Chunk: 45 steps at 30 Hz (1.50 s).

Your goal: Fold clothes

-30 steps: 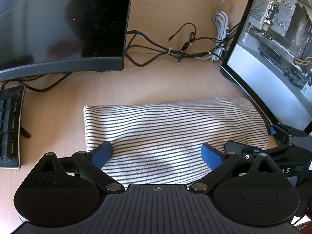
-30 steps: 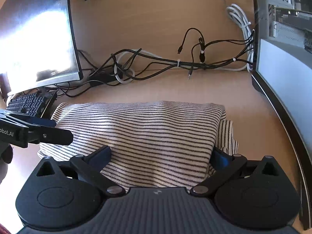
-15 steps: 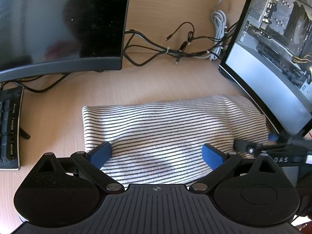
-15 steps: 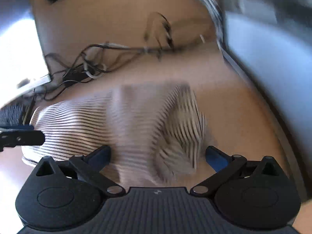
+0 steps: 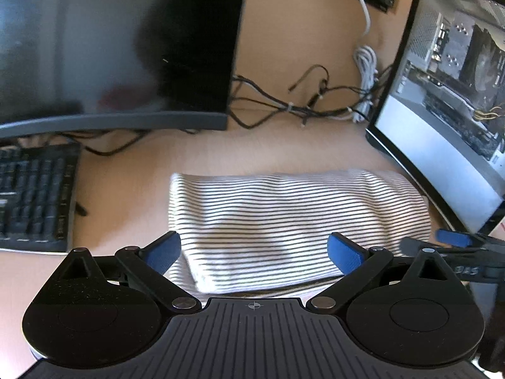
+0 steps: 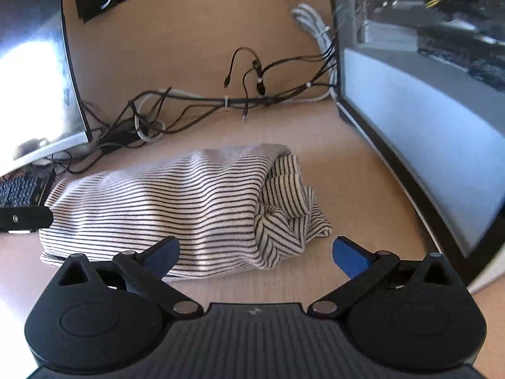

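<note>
- Striped garment (image 5: 293,221) is lying folded on the wooden desk (image 5: 258,148), between two monitors.
- Left gripper (image 5: 254,252) is hovering open over its near edge.
- Right gripper (image 6: 255,252), open, is backing off; the right end is now bunching loose, needing tidying.

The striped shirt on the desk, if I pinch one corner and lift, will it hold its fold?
Probably not: the striped shirt looks like soft knit, and its right end is already bunched and spilling out. It likely drapes and unfolds. It should slide easily on the smooth desk.
</note>
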{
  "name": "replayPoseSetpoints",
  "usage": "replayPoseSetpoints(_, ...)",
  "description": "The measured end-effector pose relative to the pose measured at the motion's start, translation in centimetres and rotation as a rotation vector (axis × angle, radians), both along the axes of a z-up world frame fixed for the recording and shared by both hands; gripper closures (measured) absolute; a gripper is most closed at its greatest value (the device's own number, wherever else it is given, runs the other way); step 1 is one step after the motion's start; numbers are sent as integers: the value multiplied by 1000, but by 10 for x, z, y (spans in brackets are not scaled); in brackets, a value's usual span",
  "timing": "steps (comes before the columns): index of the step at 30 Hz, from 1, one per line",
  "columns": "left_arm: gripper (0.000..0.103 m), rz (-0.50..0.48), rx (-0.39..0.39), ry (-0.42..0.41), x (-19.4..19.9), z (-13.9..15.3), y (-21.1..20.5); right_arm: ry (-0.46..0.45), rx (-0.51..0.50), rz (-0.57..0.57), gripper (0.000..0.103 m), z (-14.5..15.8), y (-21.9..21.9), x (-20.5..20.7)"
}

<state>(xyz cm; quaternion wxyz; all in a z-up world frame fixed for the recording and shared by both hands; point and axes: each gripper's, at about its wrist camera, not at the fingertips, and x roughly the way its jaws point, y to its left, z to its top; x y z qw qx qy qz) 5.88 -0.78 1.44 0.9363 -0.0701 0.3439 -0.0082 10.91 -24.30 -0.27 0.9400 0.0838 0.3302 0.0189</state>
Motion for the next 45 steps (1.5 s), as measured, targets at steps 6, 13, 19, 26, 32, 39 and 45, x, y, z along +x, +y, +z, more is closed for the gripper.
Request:
replayPoseSetpoints(6,0,16,67,-49,-27,3,-8,-14,-8,-47,0,4,12,-20)
replayPoseSetpoints(13,0,5,127,-65,-62,2,-10,-97,-32,-143,0,19,39,-72)
replayPoseSetpoints(19,0,33,122,-94,-88,7,-13,-147,-85,-188,0,32,51,-118)
replayPoseSetpoints(26,0,62,107,-155,-116,22,-31,-157,-106,-129,0,33,44,-138)
replayPoseSetpoints(32,0,135,121,-143,-133,15,-54,-178,-134,-81,0,23,27,-160)
replayPoseSetpoints(39,0,160,156,-133,-158,9,-69,-171,-91,-63,0,18,15,-170)
replayPoseSetpoints(45,0,160,143,-124,-164,9,-71,-197,-109,-11,0,21,21,-174)
